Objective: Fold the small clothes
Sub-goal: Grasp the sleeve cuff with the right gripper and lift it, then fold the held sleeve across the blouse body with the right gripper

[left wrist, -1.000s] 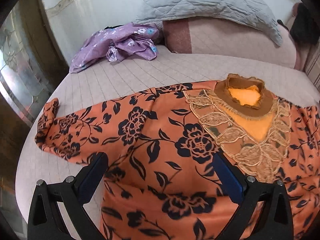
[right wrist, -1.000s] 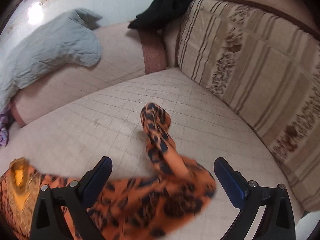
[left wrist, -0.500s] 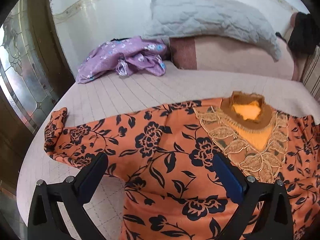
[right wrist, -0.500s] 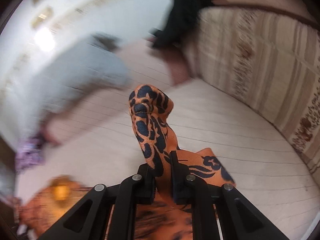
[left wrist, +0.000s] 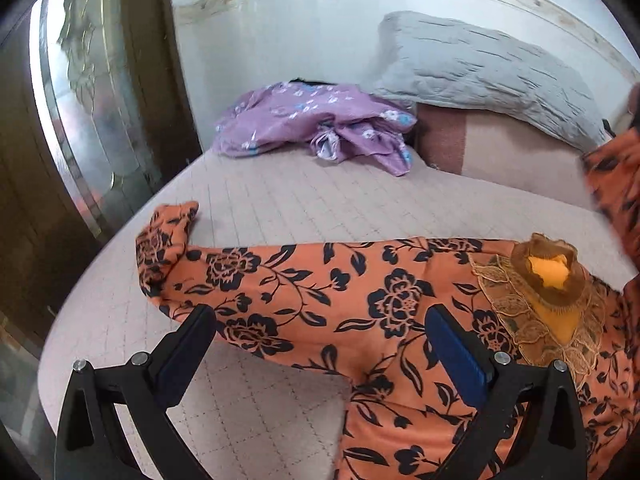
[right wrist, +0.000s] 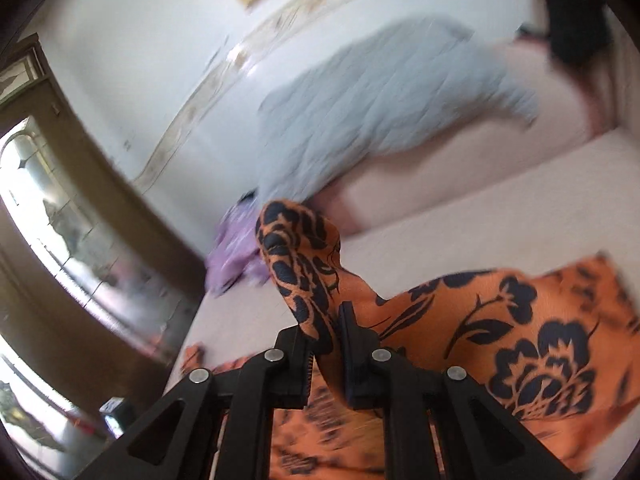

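Note:
An orange top with black flowers [left wrist: 360,304] lies flat on the quilted pink bed cover [left wrist: 280,196], its lace collar [left wrist: 548,276] to the right and its left sleeve [left wrist: 168,240] stretched out to the left. My left gripper [left wrist: 320,344] is open and empty, low over the sleeve and shoulder. My right gripper [right wrist: 326,344] is shut on the right sleeve [right wrist: 300,248], whose cuff stands up beyond the jaws, lifted above the bed. That lifted sleeve shows at the right edge of the left wrist view [left wrist: 616,176].
A crumpled purple floral garment [left wrist: 316,128] lies at the back of the bed. A grey quilted pillow [left wrist: 480,68] rests on the pink bolster [left wrist: 512,152]. A glass-panelled door [left wrist: 80,100] stands at the left. The bed's edge curves along the left.
My right gripper closed on the right sleeve and lifted it, swinging left toward the garment's body. My left gripper drew back and left, from over the chest to over the left sleeve.

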Demonstrator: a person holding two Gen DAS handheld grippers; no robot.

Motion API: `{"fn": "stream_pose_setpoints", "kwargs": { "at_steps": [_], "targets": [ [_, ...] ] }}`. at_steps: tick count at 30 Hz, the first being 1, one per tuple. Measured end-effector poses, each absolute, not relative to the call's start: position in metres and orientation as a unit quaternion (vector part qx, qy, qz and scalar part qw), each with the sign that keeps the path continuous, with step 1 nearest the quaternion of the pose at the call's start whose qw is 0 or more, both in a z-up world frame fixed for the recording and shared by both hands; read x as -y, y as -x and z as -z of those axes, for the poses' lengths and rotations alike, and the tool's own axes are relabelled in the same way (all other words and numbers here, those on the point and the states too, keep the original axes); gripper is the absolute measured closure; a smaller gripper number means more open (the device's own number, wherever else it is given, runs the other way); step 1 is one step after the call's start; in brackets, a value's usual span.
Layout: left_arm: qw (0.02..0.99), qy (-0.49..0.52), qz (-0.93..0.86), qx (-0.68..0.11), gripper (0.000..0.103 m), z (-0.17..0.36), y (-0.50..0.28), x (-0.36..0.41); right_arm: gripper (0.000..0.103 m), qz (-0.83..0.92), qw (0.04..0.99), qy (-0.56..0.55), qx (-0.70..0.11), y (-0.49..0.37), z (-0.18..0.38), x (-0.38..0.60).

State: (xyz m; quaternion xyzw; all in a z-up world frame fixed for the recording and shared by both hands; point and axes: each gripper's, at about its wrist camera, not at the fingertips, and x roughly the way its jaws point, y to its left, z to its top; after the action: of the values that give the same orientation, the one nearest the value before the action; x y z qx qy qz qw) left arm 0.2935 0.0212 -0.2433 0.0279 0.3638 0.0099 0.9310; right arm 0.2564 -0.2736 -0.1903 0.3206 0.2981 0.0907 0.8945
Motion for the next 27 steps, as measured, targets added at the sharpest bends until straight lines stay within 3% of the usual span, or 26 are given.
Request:
{"fn": "stream_pose_setpoints", "kwargs": {
  "at_steps": [3, 8, 9, 10, 12, 18, 20, 22, 25, 27],
  "targets": [
    [0.928, 0.001, -0.002, -0.373, 0.0, 0.245, -0.298, -0.031, 0.086, -0.148, 0.864, -0.354, -0.325, -0.278, 0.217, 0.235],
    [0.924, 0.021, 0.018, -0.381, 0.0, 0.246, -0.298, -0.032, 0.061, -0.177, 0.857, -0.343, -0.341, -0.279, 0.23, 0.2],
    [0.924, 0.021, 0.021, -0.382, 0.0, 0.247, -0.298, -0.03, 0.038, -0.174, 0.862, -0.34, -0.333, -0.274, 0.228, 0.203],
    [0.923, 0.02, 0.023, -0.383, 0.0, 0.247, -0.298, -0.029, 0.02, -0.164, 0.871, -0.34, -0.316, -0.265, 0.225, 0.212],
    [0.922, 0.019, 0.03, -0.386, 0.0, 0.249, -0.299, -0.026, 0.02, -0.132, 0.888, -0.334, -0.286, -0.249, 0.218, 0.226],
    [0.915, 0.018, 0.065, -0.397, 0.0, 0.256, -0.3, -0.012, 0.022, -0.055, 0.896, -0.297, -0.327, -0.212, 0.239, 0.288],
    [0.914, 0.02, 0.074, -0.398, 0.009, 0.259, -0.3, -0.009, 0.027, -0.03, 0.891, -0.301, -0.339, -0.197, 0.255, 0.314],
    [0.907, 0.023, 0.087, -0.411, 0.029, 0.265, -0.303, -0.004, 0.037, -0.005, 0.883, -0.307, -0.355, -0.182, 0.275, 0.342],
    [0.898, 0.024, 0.101, -0.427, 0.052, 0.275, -0.306, 0.002, 0.053, 0.022, 0.867, -0.314, -0.385, -0.171, 0.303, 0.367],
    [0.896, 0.007, 0.098, -0.434, 0.053, 0.283, -0.307, 0.008, 0.055, 0.032, 0.858, -0.314, -0.405, -0.168, 0.324, 0.375]
  ]
}}
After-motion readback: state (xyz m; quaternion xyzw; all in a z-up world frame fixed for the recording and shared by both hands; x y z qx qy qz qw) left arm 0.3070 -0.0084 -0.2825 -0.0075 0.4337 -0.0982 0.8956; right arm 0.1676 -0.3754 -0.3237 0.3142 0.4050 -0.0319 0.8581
